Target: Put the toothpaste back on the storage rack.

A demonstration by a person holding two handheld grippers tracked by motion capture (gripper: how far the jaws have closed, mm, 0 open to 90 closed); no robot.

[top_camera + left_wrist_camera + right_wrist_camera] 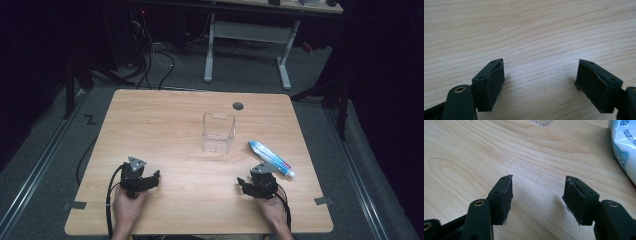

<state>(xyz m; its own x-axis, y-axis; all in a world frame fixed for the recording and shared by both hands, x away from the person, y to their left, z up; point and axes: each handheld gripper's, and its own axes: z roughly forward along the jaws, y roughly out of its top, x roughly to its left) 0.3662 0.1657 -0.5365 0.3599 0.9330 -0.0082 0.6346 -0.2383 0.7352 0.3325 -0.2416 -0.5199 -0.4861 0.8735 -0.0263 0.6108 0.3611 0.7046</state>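
A clear plastic box (218, 132) stands upright near the middle of the wooden table (165, 120). To its right lies a blue and white toothpaste tube (270, 158), whose end shows at the right edge of the right gripper view (625, 147). My left gripper (156, 176) rests low at the front left, jaws apart over bare wood (540, 80). Just in front of the tube, my right gripper (241, 184) sits at the front right, also open with nothing between its pads (537, 195).
A round grey cable hole (238, 106) sits near the table's far edge. Beyond the table stands a white-legged desk frame (247, 45) with cables on the floor. Bits of tape mark the front corners (324, 201).
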